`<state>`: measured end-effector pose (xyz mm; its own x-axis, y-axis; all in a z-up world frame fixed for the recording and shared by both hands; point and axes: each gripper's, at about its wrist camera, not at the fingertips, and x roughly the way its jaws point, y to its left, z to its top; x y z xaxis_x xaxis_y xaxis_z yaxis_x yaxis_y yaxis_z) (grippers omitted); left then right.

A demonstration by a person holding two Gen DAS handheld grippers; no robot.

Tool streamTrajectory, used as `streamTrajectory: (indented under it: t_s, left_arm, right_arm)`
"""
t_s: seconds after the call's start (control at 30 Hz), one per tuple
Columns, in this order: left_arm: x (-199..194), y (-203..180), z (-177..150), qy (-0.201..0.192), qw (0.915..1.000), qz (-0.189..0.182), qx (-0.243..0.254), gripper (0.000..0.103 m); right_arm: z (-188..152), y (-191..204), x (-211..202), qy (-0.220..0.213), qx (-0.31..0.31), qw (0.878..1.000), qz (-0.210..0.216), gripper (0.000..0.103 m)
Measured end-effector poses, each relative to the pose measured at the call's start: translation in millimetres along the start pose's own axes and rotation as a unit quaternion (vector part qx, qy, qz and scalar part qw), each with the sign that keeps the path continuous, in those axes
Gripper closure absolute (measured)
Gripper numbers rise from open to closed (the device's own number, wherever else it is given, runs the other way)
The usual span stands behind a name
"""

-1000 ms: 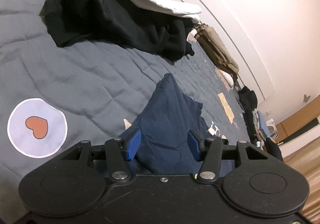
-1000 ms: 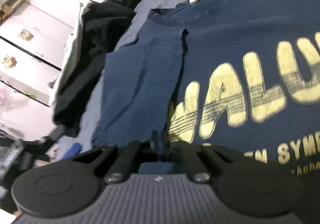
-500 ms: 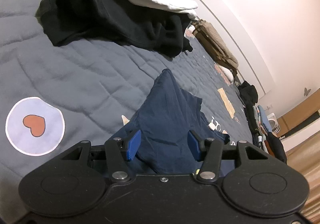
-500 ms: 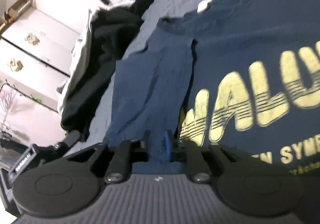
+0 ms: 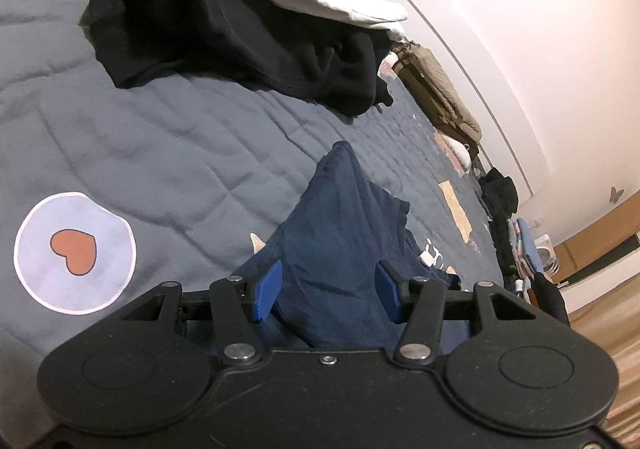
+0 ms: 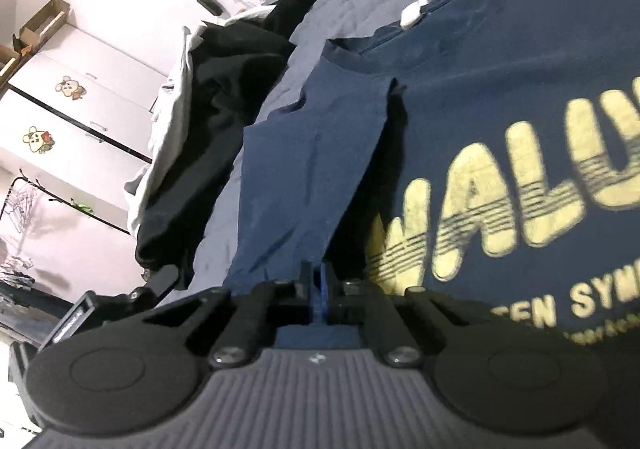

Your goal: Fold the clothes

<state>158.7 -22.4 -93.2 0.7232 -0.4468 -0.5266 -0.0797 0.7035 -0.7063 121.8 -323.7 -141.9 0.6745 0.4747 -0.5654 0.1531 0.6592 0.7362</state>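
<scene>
Navy cotton T-shirt with yellow lettering [image 6: 500, 121] lies spread on the grey quilted bed [image 5: 160, 137], beside a black garment heap [image 5: 240, 29]. Right hand-held gripper [image 6: 316, 289], jaws just closed, pinches the shirt's folded-in side; left hand-held gripper [image 5: 328, 291] stands half-open astride raised shirt fabric.

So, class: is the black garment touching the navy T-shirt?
Apart. The left wrist view shows the black garment heaped farther up the bed, with a strip of bare grey quilt between it and the navy T-shirt.
</scene>
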Motion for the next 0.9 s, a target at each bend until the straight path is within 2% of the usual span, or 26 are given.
streamTrajectory:
  t_s: [0.2,0.4,0.5,0.6,0.63,0.67,0.8,0.9]
  left_arm:
    - [0.9,-1.7,-2.6,0.004,1.0000,0.002,0.008,0.052]
    - [3.9,-3.9,-4.6,0.007,0.9999,0.000,0.013,0.052]
    - [6.7,-9.1,-8.0,0.012,0.9997,-0.007,0.020,0.051]
    - [7.9,-20.7,-15.1,0.017,0.9988,-0.020,0.041,0.041]
    - [8.3,-25.5,-18.5,0.020,0.9981,-0.026,0.052,0.039]
    - [8.6,-29.9,-22.2,0.024,0.9972,-0.033,0.063,0.039]
    - [10.7,-53.2,-44.6,0.040,0.9904,-0.053,0.122,0.038]
    - [11.2,-75.1,-63.3,0.047,0.9815,-0.065,0.174,0.031]
  right_arm:
    - [-1.4,-9.0,2.5,-0.013,-0.023,0.999,-0.042,0.098]
    - [-5.3,-9.2,-16.9,-0.024,-0.030,0.999,-0.026,0.095]
    - [-3.4,-10.7,-44.4,-0.046,-0.033,0.998,-0.032,0.093]
    - [3.1,-18.2,-84.1,-0.081,-0.045,0.994,-0.066,0.078]
    - [6.5,-22.9,-98.6,-0.092,-0.047,0.991,-0.083,0.066]
    - [9.3,-28.5,-114.4,-0.106,-0.051,0.988,-0.099,0.062]
    - [15.9,-58.9,-172.0,-0.160,-0.039,0.974,-0.156,0.058]
    - [17.1,-79.6,-205.7,-0.189,-0.033,0.961,-0.200,0.057]
